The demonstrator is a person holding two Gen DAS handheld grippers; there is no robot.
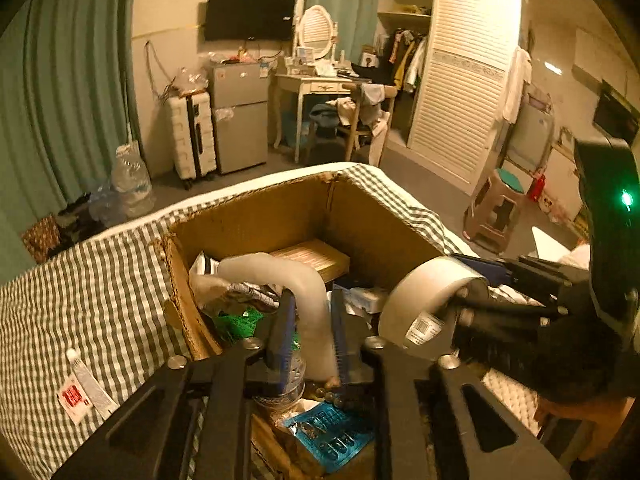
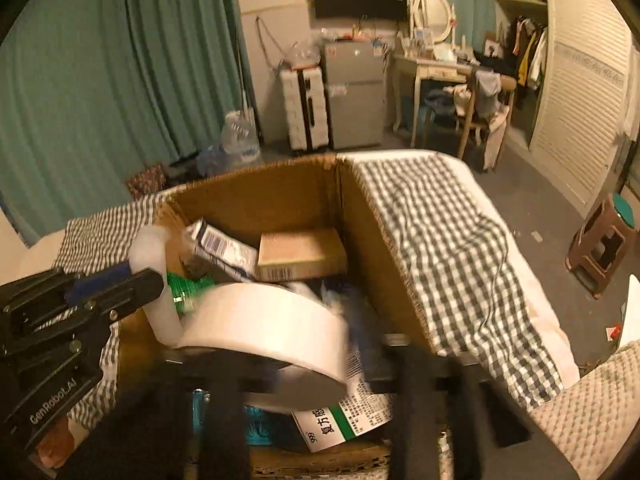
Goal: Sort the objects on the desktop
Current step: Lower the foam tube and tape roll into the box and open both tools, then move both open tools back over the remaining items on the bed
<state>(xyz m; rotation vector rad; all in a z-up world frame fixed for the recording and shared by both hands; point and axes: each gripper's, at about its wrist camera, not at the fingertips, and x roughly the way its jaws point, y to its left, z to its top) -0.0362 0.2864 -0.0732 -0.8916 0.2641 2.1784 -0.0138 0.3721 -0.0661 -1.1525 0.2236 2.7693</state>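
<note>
A cardboard box point(image 1: 256, 216) stands open on a bed covered by a green-and-white checked sheet point(image 1: 100, 280). Both grippers hang over the box.

The left gripper point(image 1: 310, 332) has its blue-padded jaws parted, with a whitish bent tube point(image 1: 296, 276) between them; motion blur hides whether the pads touch it. The right gripper point(image 2: 304, 368) is dark and blurred below a white tape roll point(image 2: 272, 320). Its jaws stand partly apart, and whether they press on the roll cannot be told. The roll sits over the box's near right part, the tube over its near left part.

Inside the box, a tan carton point(image 2: 302, 254) lies by the far wall, a blue-and-white carton point(image 2: 222, 246) leans to its left, green packaging point(image 2: 186, 286) shows near the left wall, and a white-and-green medicine box point(image 2: 344, 416) and a blue blister pack point(image 1: 332, 436) lie at the near edge. On the sheet left of the box lies a small tube with a red label point(image 1: 86, 390).

Beyond the bed, teal curtains point(image 2: 100, 80) cover the left wall. A wall-mounted TV point(image 1: 250, 16) hangs above a small grey fridge point(image 1: 240, 116), with a white suitcase point(image 1: 192, 136) beside it. Further right stand a dressing table with an oval mirror point(image 1: 316, 32), a chair draped with clothes point(image 1: 366, 116), a louvred wardrobe point(image 1: 460, 80) and a brown stool point(image 1: 496, 208). A large water bottle point(image 1: 132, 180) stands on the floor by the curtains.
</note>
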